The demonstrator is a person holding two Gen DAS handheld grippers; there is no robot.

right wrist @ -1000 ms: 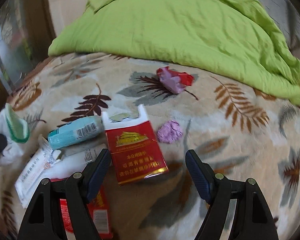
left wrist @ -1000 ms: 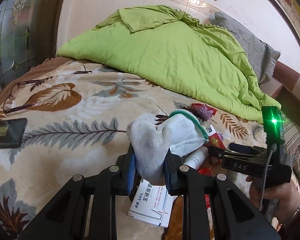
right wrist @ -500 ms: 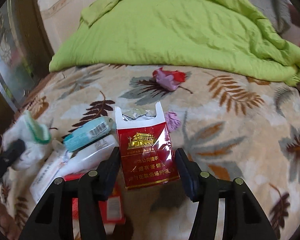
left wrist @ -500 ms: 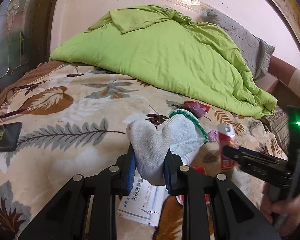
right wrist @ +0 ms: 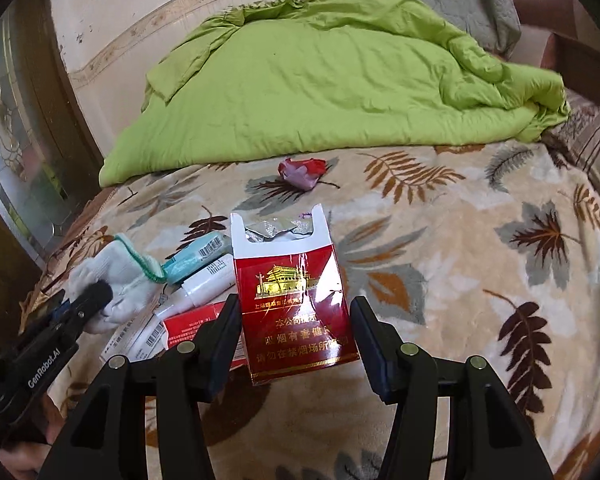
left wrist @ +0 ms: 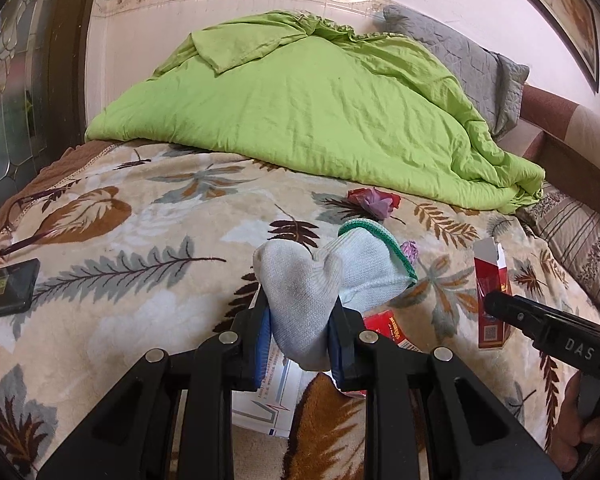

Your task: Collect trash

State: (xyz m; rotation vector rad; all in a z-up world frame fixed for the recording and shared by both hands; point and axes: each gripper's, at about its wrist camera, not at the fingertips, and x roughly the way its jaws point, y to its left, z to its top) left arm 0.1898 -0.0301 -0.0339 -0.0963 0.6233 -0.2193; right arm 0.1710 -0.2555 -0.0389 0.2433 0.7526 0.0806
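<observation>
Left tool: we are pinching the white glove.
Right tool: we are gripping the cigarette pack, upright, right of the glove.

A quilt lies heaped at the far side of the blanket, a pillow behind it. A crumpled wrapper sits just before the quilt's edge. A phone lies at the blanket's left, glasses just beyond it. Nearer, boxes lie clustered together.
</observation>
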